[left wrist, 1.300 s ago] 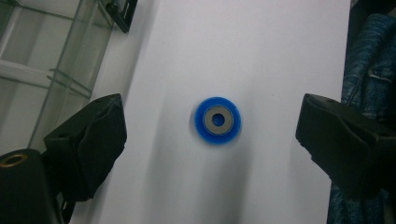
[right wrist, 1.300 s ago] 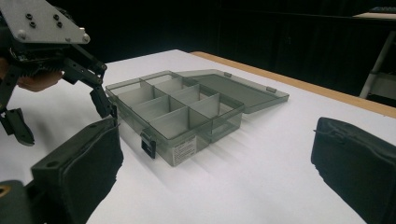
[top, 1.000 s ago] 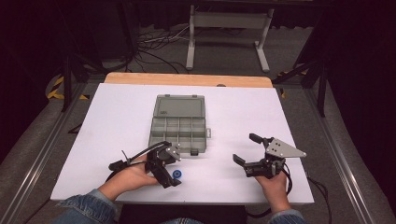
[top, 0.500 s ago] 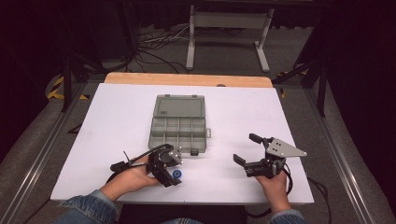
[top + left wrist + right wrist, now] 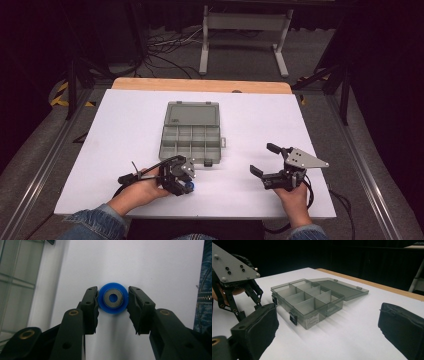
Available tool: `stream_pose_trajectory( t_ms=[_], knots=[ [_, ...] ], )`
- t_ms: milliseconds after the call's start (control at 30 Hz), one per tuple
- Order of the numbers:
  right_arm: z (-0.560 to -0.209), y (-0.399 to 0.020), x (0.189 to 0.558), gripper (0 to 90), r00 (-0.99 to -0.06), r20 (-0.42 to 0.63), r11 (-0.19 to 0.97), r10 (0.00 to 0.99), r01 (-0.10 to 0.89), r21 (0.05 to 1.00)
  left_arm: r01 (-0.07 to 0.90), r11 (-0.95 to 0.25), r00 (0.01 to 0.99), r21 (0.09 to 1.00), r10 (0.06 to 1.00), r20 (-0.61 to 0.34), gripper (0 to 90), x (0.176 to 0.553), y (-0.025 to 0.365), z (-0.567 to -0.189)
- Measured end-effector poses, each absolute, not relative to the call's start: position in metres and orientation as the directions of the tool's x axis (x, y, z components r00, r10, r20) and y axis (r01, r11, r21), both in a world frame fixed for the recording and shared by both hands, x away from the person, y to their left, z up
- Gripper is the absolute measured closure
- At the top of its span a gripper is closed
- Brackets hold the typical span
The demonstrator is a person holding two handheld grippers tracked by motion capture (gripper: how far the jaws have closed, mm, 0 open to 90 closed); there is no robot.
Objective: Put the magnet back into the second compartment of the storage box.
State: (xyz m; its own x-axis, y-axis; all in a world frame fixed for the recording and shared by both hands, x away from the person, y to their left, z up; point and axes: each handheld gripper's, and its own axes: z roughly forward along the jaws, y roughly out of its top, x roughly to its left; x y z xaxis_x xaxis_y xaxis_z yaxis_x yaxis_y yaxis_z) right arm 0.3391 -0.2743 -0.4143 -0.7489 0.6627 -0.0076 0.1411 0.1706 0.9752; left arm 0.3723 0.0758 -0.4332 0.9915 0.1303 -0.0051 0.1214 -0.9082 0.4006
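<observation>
The blue disc point(image 5: 113, 298), a flat plastic ring with a grey metal insert and a centre hole, lies flat on the white table point(image 5: 125, 130) near its near edge, left of the middle. I have the left gripper point(image 5: 113, 300) pointed down over it, and its jaws have just been closing: they now clamp the disc across its rim, one pad on each side. I grip across the full width because the disc is too low to take from above; pinching the rim is the hold that should let it come up level.

Just beyond the disc, toward the middle of the table, stands the grey compartment box point(image 5: 192, 135). Its lid is folded back flat toward the far edge, so every compartment is exposed from above. As far as I can see, the compartments are empty. I judge the box to be the destination, and its position just beside the pick point keeps the carry short.

The right gripper point(image 5: 265, 160) waits near the near right corner, off the surface, its jaws wide apart and holding nothing. It faces the box point(image 5: 308, 305), ready to steady it if it slides.
</observation>
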Motion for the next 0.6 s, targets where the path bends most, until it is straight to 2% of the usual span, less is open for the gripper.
stream_pose_trajectory(
  t_ms=[600],
  knots=[
    [-0.414,-0.274,0.339,3.2,-0.747,-0.012,0.171,0.665,0.137,0.976,0.122,-0.884,0.992,0.451,0.128,-0.017,62.1,0.373,0.081,-0.414]
  ],
)
